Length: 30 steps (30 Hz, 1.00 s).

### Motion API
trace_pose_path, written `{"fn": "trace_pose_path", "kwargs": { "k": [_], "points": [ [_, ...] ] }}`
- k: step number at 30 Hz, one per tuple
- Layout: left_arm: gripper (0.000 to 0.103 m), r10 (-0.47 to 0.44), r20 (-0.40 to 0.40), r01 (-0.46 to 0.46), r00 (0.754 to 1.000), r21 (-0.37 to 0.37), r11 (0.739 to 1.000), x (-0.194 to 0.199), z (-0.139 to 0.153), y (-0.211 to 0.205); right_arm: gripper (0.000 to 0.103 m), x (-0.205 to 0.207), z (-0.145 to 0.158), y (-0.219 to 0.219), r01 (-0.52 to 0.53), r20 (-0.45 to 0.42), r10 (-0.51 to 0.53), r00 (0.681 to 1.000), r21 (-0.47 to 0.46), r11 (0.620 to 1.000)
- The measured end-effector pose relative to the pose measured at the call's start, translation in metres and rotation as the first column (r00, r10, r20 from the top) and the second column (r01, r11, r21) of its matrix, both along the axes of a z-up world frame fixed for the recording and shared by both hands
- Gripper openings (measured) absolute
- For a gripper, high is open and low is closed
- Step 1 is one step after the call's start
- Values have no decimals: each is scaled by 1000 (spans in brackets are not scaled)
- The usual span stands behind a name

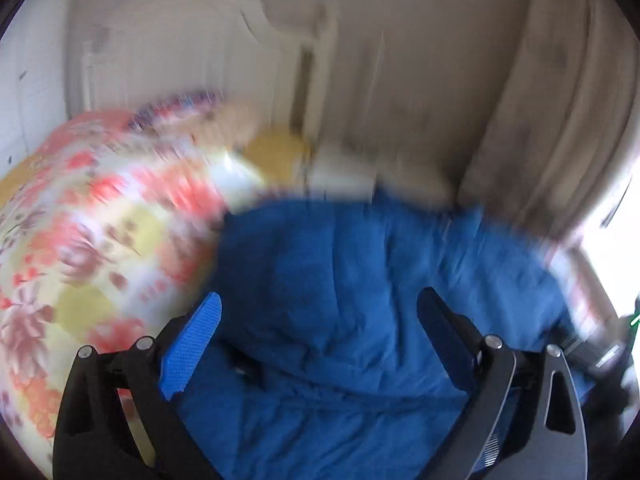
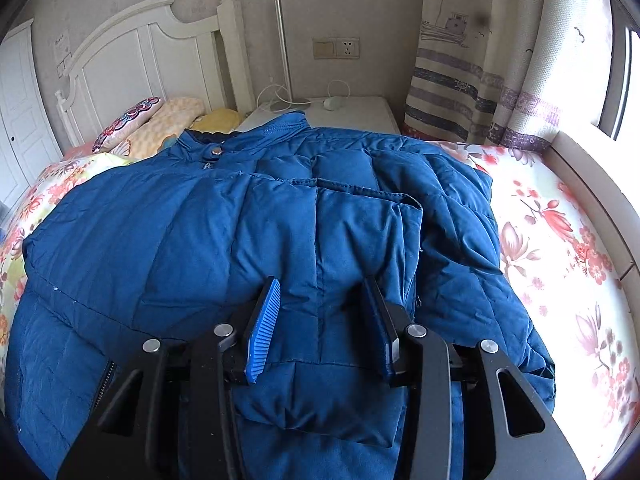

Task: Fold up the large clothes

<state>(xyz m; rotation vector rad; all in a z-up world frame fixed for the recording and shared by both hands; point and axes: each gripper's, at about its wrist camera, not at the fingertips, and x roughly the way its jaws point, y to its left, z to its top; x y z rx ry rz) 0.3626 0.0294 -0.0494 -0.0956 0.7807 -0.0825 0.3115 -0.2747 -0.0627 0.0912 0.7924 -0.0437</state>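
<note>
A large blue padded jacket (image 2: pixel 160 220) lies spread on the bed, collar (image 2: pixel 280 128) towards the headboard. One sleeve (image 2: pixel 360 232) is folded across its body. My right gripper (image 2: pixel 322 279) sits low over this sleeve with its jaws partly apart. The sleeve cloth runs between the blue pads (image 2: pixel 262 320), and no pinch shows. In the blurred left wrist view the same jacket (image 1: pixel 360 248) fills the lower middle. My left gripper (image 1: pixel 320 294) hovers over it, open wide, with nothing held.
A floral bedsheet (image 2: pixel 560 240) covers the bed, seen also as bedsheet (image 1: pixel 80 220). Pillows (image 2: pixel 160 124) lie by the white headboard (image 2: pixel 140 48). A white nightstand (image 2: pixel 352 114) and a curtain (image 2: pixel 480 60) stand beyond; a window ledge (image 2: pixel 592 184) borders the right.
</note>
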Motion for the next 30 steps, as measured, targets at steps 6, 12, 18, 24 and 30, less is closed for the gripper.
{"fn": "trace_pose_path", "kwargs": {
  "k": [6, 12, 18, 24, 30],
  "points": [
    [98, -35, -102, 28, 994, -65, 997, 3, -12, -8, 41, 0, -2, -3, -4, 2, 4, 1000, 12, 1000],
    [100, -79, 19, 80, 997, -83, 993, 24, 32, -19, 41, -3, -1, -8, 18, 21, -18, 1000, 18, 1000],
    [100, -96, -215, 107, 972, 41, 993, 84, -15, -57, 41, -4, 0, -12, 40, 26, -40, 999, 22, 999],
    [101, -103, -97, 100, 990, -32, 994, 110, 26, -65, 41, -3, 0, -10, 36, 22, -37, 999, 38, 999],
    [101, -79, -193, 100, 978, 105, 989, 157, -33, -82, 41, -2, 0, -9, 24, 24, -25, 999, 47, 999]
  ]
}}
